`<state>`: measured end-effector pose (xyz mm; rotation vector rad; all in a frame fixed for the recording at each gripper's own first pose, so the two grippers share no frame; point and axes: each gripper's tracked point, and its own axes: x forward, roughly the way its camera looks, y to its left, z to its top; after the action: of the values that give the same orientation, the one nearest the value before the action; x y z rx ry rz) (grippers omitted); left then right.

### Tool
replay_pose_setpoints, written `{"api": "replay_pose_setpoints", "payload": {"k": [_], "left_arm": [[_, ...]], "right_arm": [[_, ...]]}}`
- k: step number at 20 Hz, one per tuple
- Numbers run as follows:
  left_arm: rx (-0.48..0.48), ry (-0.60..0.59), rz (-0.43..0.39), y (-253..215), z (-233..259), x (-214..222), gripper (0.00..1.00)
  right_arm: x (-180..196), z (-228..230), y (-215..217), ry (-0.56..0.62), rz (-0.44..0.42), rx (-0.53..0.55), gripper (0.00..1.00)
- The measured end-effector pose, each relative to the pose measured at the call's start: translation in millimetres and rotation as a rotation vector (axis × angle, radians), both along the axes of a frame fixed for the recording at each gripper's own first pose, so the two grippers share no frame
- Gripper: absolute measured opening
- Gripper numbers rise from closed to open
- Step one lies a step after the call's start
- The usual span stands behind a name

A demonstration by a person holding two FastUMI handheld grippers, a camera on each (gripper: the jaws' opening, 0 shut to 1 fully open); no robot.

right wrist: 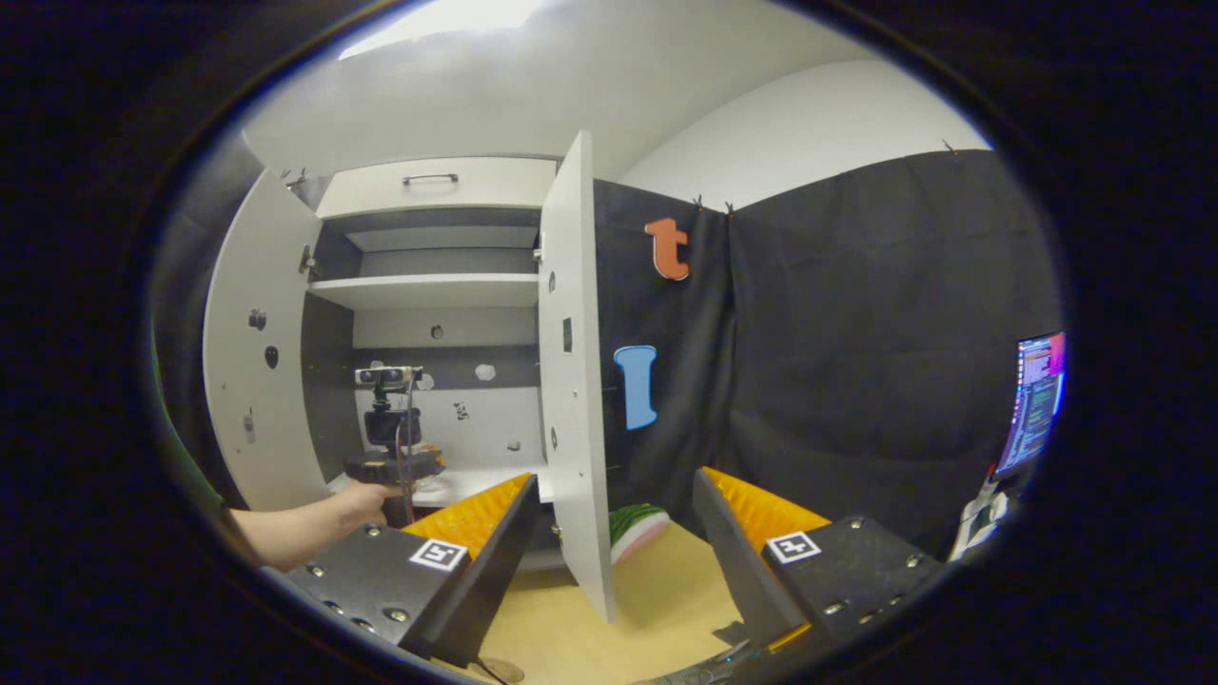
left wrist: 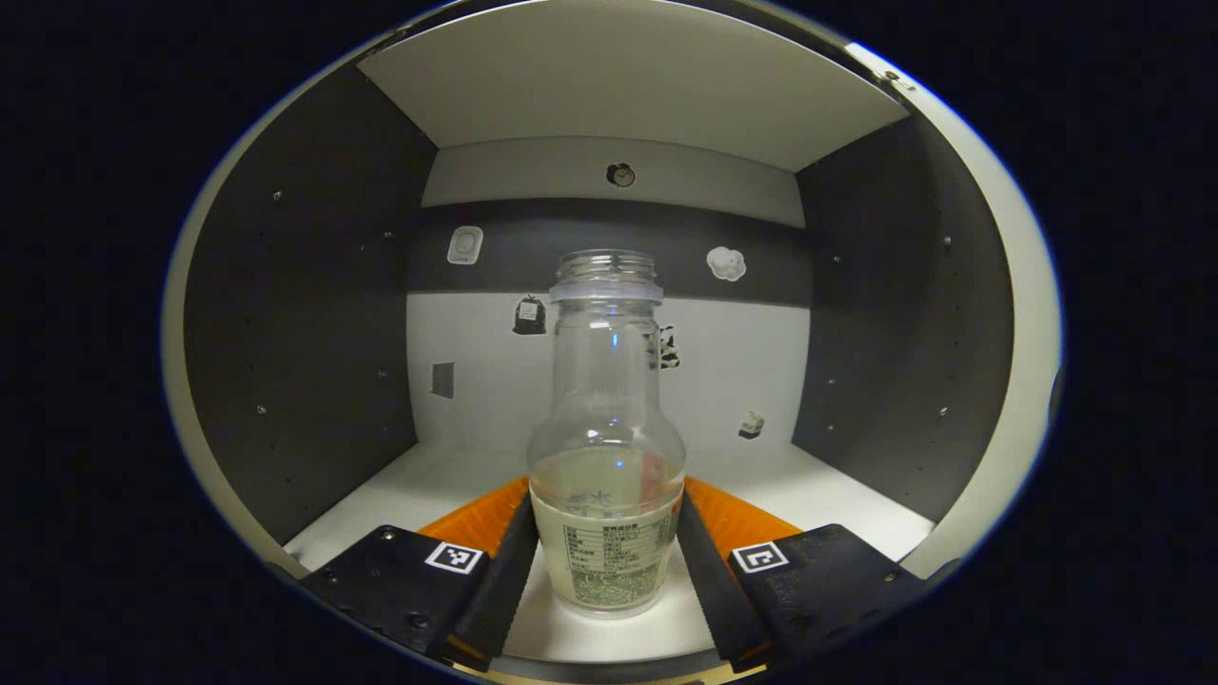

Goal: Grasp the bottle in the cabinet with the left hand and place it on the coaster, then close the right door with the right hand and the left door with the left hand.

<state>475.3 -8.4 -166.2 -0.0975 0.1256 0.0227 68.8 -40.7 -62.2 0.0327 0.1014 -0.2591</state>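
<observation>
Bottle (left wrist: 606, 447) stands upright between the left tongs' (left wrist: 606, 561) fingers.

You see one bottle (left wrist: 606, 447), clear and uncapped, standing in one cabinet (left wrist: 609, 95). One claw, the left claw (left wrist: 606, 561), shows two fingers (left wrist: 500, 580), one at each side of the bottle, and two square markers. In the right gripper view you count two cabinet doors, the left door (right wrist: 252, 381) and the right door (right wrist: 576, 381), both open. You count one drawer front (right wrist: 438, 183), two fingers on the right claw (right wrist: 609, 561), one hand (right wrist: 366, 502), one monitor (right wrist: 1035, 400) and one watermelon-slice object (right wrist: 636, 528) on the counter (right wrist: 657, 609).
</observation>
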Motion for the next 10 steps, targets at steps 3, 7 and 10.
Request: {"api": "replay_pose_setpoints", "payload": {"k": [3, 7, 10], "left_arm": [[0.038, -0.039, -0.011, -2.5, 29.7, -24.0, 0.8], [0.056, -0.076, -0.021, -11.6, 68.5, -81.0, 0.8], [0.043, -0.101, -0.009, -10.9, 89.2, -127.8, 0.79]], "right_arm": [[-29.8, 6.3, -14.9, -0.024, -0.007, 0.012, 0.99], [-68.9, 16.4, -30.7, -0.054, 0.006, 0.043, 0.99], [-101.1, 25.9, -37.7, -0.077, 0.04, 0.057, 0.98]]}}
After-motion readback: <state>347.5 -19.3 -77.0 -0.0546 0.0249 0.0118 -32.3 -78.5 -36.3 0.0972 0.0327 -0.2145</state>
